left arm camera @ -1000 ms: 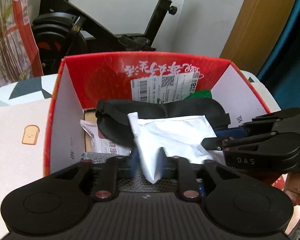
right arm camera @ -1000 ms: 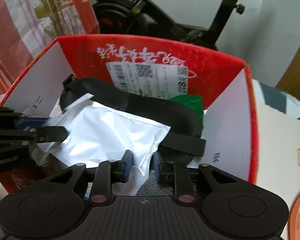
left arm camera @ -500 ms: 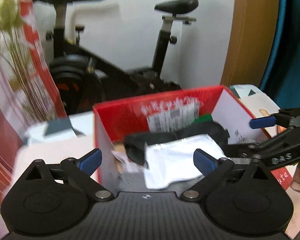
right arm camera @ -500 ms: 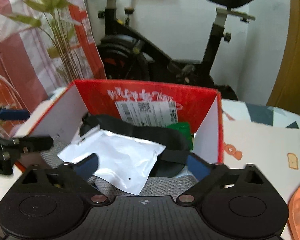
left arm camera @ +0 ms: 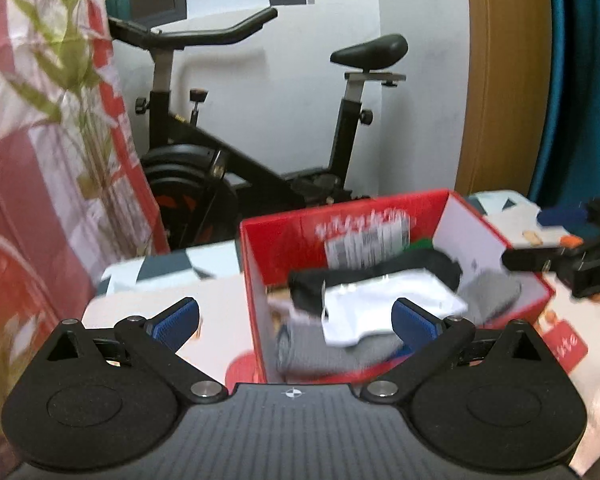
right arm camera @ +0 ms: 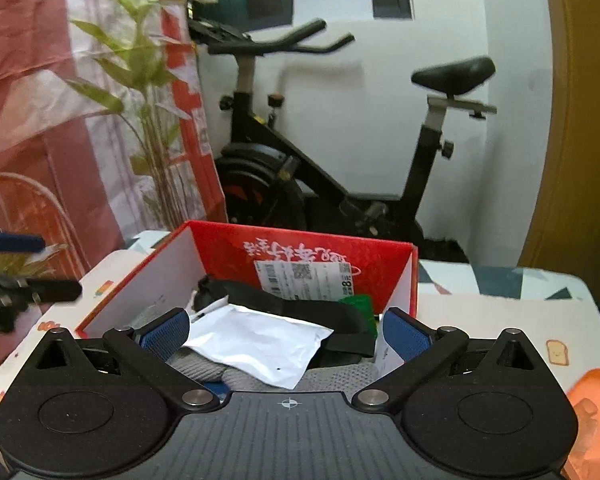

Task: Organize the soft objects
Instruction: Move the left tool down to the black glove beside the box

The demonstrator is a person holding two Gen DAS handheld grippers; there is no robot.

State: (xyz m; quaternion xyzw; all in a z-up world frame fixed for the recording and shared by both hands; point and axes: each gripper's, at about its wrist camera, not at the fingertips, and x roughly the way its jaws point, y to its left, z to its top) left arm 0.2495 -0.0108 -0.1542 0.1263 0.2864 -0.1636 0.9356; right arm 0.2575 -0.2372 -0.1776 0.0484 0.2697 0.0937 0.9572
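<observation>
A red cardboard box (left arm camera: 284, 236) (right arm camera: 300, 258) stands on the table. Inside lie a white plastic pouch (left arm camera: 384, 304) (right arm camera: 256, 344), a black strap-like eye mask (left arm camera: 380, 272) (right arm camera: 300, 306), grey knit fabric (left arm camera: 312, 350) (right arm camera: 336, 376) and something green (right arm camera: 356, 304). My left gripper (left arm camera: 296, 320) is open and empty, held back above the box's near left corner. My right gripper (right arm camera: 286, 332) is open and empty above the box's near edge. The right gripper shows at the right of the left wrist view (left arm camera: 556, 240), the left gripper at the left of the right wrist view (right arm camera: 24, 268).
A black exercise bike (left arm camera: 260, 160) (right arm camera: 340, 184) stands behind the table by a white wall. A plant (right arm camera: 148, 80) and red-white plastic sheet (left arm camera: 40, 200) are at left. The printed tablecloth (right arm camera: 500, 320) extends right, with an orange object (right arm camera: 592, 412) at the right edge.
Both grippers let go of the white pouch, opened wide and drew back and up from the box. The pouch now lies in the box on the other items.
</observation>
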